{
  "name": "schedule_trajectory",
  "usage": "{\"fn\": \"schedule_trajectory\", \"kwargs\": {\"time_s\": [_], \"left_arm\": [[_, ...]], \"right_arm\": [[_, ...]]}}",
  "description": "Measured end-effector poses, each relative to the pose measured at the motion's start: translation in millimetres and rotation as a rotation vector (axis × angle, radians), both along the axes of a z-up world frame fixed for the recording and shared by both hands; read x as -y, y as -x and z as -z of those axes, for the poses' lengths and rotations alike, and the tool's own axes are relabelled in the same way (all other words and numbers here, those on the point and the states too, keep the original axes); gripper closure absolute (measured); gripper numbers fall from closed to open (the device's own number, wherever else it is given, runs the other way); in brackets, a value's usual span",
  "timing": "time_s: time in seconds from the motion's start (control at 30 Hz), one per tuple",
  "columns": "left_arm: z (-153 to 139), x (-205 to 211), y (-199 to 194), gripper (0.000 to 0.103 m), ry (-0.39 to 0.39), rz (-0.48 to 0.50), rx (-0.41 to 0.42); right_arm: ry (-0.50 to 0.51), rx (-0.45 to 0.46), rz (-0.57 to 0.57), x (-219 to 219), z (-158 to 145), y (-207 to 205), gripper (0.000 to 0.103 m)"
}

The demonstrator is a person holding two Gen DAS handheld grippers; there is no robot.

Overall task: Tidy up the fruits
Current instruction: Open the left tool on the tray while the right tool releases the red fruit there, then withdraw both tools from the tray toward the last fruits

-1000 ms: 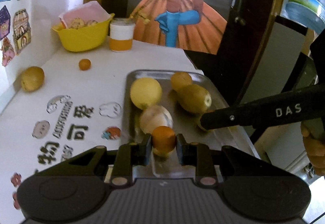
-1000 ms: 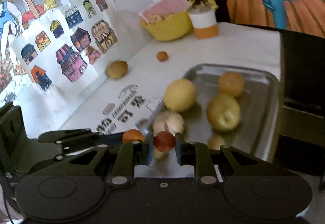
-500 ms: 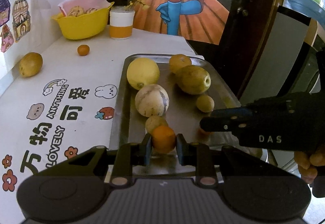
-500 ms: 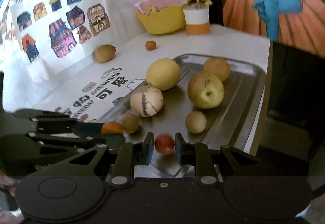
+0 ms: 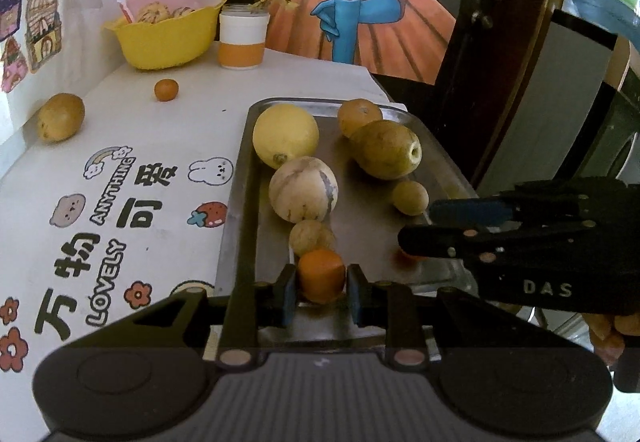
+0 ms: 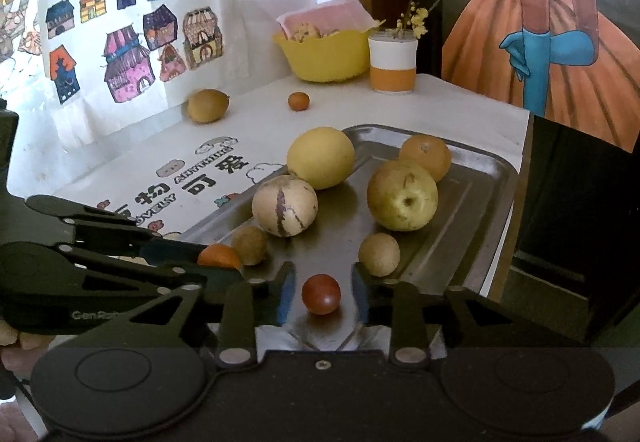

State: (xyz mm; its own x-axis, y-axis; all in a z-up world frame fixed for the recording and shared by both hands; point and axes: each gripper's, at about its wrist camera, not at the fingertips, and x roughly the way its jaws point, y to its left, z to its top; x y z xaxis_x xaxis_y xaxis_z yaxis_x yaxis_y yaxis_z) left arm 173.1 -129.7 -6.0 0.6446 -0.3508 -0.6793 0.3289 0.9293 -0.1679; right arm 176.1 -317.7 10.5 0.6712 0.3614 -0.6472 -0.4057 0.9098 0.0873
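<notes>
two fruits [image 5: 321, 275] near tray [image 5: 243, 201] edge

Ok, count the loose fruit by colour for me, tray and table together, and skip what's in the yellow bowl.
Orange fruit: 3
Red fruit: 1
Yellow or yellow-green fruit: 3
Small tan fruit: 2
Pale striped fruit: 1
Total: 10

shiny metal tray [image 6: 472, 209], glossy yellow plastic bowl [image 6: 328, 57].
</notes>
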Motion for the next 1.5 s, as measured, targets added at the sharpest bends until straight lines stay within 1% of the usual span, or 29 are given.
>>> {"fn": "schedule_trajectory", "kwargs": {"time_s": [0.03, 0.07, 0.1, 0.13, 0.17, 0.2, 0.23, 0.27, 0.3, 0.33, 0.37, 0.4, 0.43, 0.5, 0.57, 0.63, 0.73, 0.87, 0.97, 1.03, 1.13, 1.2, 1.37, 1.43, 1.5], "left_arm": [[-1, -2, 1, 0.071, 0.009, -0.003, 0.000], [-1, -4, 3, 0.067, 0.018, -0.007, 0.001], [-2, -6, 5, 0.060, 0.021, -0.011, 0.003], [-4, -8, 7, 0.056, 0.023, -0.016, 0.007], [-5, -10, 9, 0.048, 0.029, -0.021, 0.012], [-7, -13, 12, 0.043, 0.035, -0.025, 0.020], [-9, -16, 16, 0.041, 0.041, -0.029, 0.027], [-12, -18, 18, 0.038, 0.044, -0.033, 0.033], [-15, -21, 21, 0.031, 0.045, -0.036, 0.041], [-17, -24, 24, 0.028, 0.046, -0.043, 0.050], [-20, -27, 28, 0.021, 0.046, -0.051, 0.061], [-23, -30, 32, 0.017, 0.044, -0.057, 0.072], [-26, -34, 36, 0.015, 0.042, -0.059, 0.082], [-31, -40, 44, 0.006, 0.039, -0.055, 0.096], [-35, -47, 52, 0.002, 0.033, -0.064, 0.111], [-38, -53, 60, 0.001, 0.025, -0.065, 0.116], [-41, -65, 72, 0.001, 0.010, -0.072, 0.103], [-44, -88, 83, 0.001, -0.009, -0.096, 0.035], [-50, -114, 87, 0.001, 0.024, -0.133, -0.025], [-56, -130, 89, 0.001, 0.044, -0.161, -0.050], [-67, -152, 91, 0.001, 0.036, -0.215, -0.074], [-74, -164, 95, 0.001, 0.031, -0.238, -0.068], [-94, -183, 97, 0.001, -0.002, -0.278, -0.034], [-105, -188, 94, 0.001, -0.009, -0.296, -0.014], [-116, -193, 89, 0.001, -0.019, -0.312, 0.018]], "right_arm": [[0.000, 0.006, 0.002, 0, -2, 2, 0.056], [0.001, 0.013, 0.005, 1, -3, 4, 0.052], [0.003, 0.022, 0.010, 1, -6, 7, 0.047], [0.002, 0.031, 0.013, 3, -8, 9, 0.045], [0.001, 0.040, 0.018, 4, -11, 12, 0.040], [0.000, 0.049, 0.023, 6, -13, 15, 0.036], [-0.002, 0.058, 0.029, 8, -16, 19, 0.033], [-0.004, 0.064, 0.034, 9, -19, 22, 0.028], [-0.005, 0.070, 0.039, 11, -22, 26, 0.023], [-0.006, 0.075, 0.043, 12, -25, 30, 0.020], [-0.005, 0.080, 0.045, 14, -28, 35, 0.016], [-0.001, 0.085, 0.046, 14, -31, 40, 0.012], [0.006, 0.090, 0.047, 15, -34, 46, 0.010], [0.014, 0.100, 0.049, 15, -39, 57, 0.003], [0.018, 0.095, 0.048, 14, -43, 68, 0.001], [0.021, 0.079, 0.044, 12, -45, 77, 0.001], [0.035, 0.025, 0.035, 5, -45, 90, 0.001], [0.040, -0.052, -0.003, -9, -45, 107, 0.001], [0.037, -0.115, -0.052, -27, -49, 117, 0.001], [0.046, -0.135, -0.091, -43, -54, 123, 0.001], [0.079, -0.129, -0.145, -67, -65, 130, 0.001], [0.090, -0.112, -0.174, -84, -74, 132, 0.001], [0.083, -0.073, -0.259, -121, -97, 127, 0.001], [0.074, -0.065, -0.282, -132, -110, 120, 0.001], [0.044, -0.070, -0.299, -141, -124, 107, 0.001]]}}
